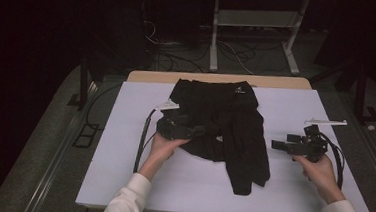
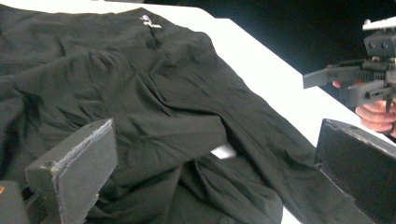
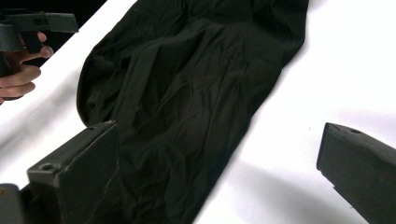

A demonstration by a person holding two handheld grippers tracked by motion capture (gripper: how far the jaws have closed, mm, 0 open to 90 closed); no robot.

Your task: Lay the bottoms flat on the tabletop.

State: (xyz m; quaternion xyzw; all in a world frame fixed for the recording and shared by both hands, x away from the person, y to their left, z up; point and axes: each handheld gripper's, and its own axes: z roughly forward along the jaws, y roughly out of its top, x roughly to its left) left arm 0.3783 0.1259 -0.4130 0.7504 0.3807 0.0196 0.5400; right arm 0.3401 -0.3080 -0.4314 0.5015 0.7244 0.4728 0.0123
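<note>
A black garment point(image 1: 225, 118) lies crumpled on the white board point(image 1: 122, 151), waistband with a small white logo point(image 1: 238, 91) at the far side, one leg point(image 1: 249, 165) trailing toward the front. My left gripper point(image 1: 201, 132) hovers over the garment's left part, jaws pointing right. In the left gripper view its jaws stand wide apart, open point(image 2: 215, 182), above folded cloth point(image 2: 163, 102), with nothing between them. My right gripper point(image 1: 277, 143) sits to the right of the garment, open point(image 3: 215, 186), over the leg's edge point(image 3: 187, 116) and bare board.
The white board rests on a wooden table whose far edge point(image 1: 218, 79) shows. Behind the table, cables and a metal frame point(image 1: 253, 35) stand on the dark floor. Bare board point(image 1: 306, 104) lies to the right of the garment and along the front.
</note>
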